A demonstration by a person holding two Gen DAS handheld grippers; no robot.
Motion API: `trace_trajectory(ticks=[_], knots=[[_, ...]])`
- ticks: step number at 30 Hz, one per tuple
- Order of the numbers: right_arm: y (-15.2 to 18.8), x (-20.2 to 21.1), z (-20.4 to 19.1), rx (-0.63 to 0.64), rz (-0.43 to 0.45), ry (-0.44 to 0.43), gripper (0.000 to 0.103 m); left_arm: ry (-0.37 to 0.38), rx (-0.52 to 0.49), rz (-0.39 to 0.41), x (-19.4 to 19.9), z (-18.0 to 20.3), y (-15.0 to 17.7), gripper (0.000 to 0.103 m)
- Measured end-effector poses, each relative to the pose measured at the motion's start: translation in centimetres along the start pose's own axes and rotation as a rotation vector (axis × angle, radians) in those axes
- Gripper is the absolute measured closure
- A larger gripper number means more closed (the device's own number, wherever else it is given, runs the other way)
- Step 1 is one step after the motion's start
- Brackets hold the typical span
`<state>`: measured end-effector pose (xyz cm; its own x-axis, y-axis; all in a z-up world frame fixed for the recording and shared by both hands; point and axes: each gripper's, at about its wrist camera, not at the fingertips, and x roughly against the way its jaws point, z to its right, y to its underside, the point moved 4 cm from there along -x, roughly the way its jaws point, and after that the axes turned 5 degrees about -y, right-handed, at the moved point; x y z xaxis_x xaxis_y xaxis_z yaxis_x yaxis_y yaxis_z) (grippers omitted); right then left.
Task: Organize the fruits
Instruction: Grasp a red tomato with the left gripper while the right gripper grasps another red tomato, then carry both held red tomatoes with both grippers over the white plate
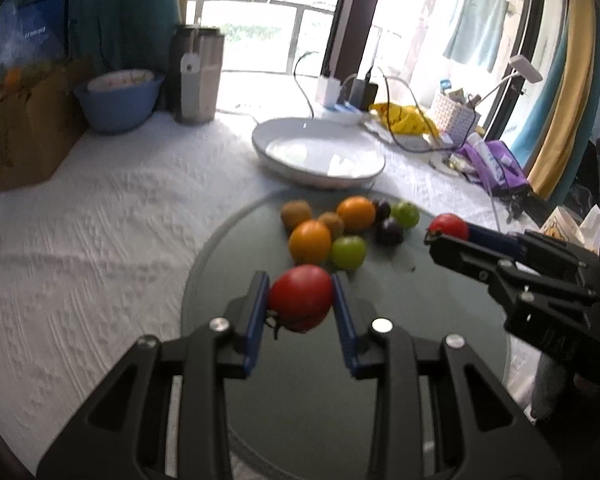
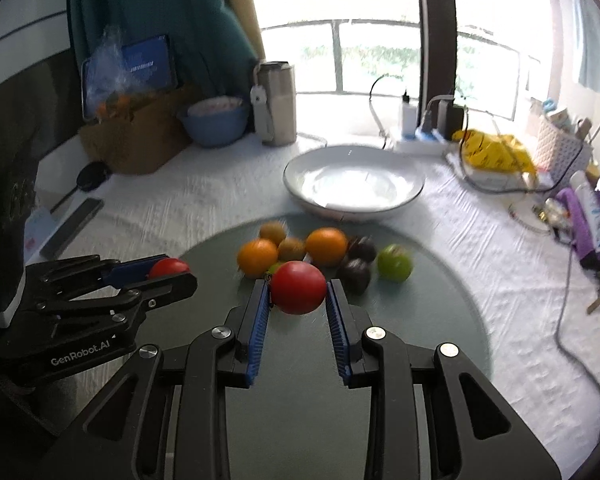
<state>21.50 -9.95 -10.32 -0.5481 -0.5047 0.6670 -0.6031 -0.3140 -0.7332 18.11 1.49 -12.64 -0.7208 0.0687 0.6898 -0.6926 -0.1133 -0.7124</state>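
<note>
The left gripper (image 1: 301, 300) had its blue-padded jaws pinching a round red tomato (image 1: 301, 297), held a little above the dark round glass plate (image 1: 292, 392) on the counter. The right gripper (image 2: 298, 294) held in the same way a second red tomato (image 2: 298, 287), its jaws pressed on both sides of it. Each gripper was visible from the other camera, one beside the other, over the near part of the glass plate.

Beyond the jaws a group of fruits lay on the glass: two oranges (image 1: 310, 241), two brown kiwis (image 1: 296, 213), two green round fruits (image 1: 348, 253) and two dark purple ones (image 1: 389, 231), most of them touching. Behind the glass plate stood a wide white shallow bowl (image 1: 318, 151) on the white textured cloth (image 1: 100, 240). Farther back were a blue bowl (image 1: 118, 100) and a metal cylinder container (image 1: 198, 76).
</note>
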Motion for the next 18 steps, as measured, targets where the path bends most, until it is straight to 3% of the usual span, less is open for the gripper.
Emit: trace_trajectory(ticks=[18], knots=[[-5.2,0.1,4.2,0.024,0.111,0.038,0.072,-0.032,-0.005,0.089,-0.8,-0.7,-6.2,0.07]])
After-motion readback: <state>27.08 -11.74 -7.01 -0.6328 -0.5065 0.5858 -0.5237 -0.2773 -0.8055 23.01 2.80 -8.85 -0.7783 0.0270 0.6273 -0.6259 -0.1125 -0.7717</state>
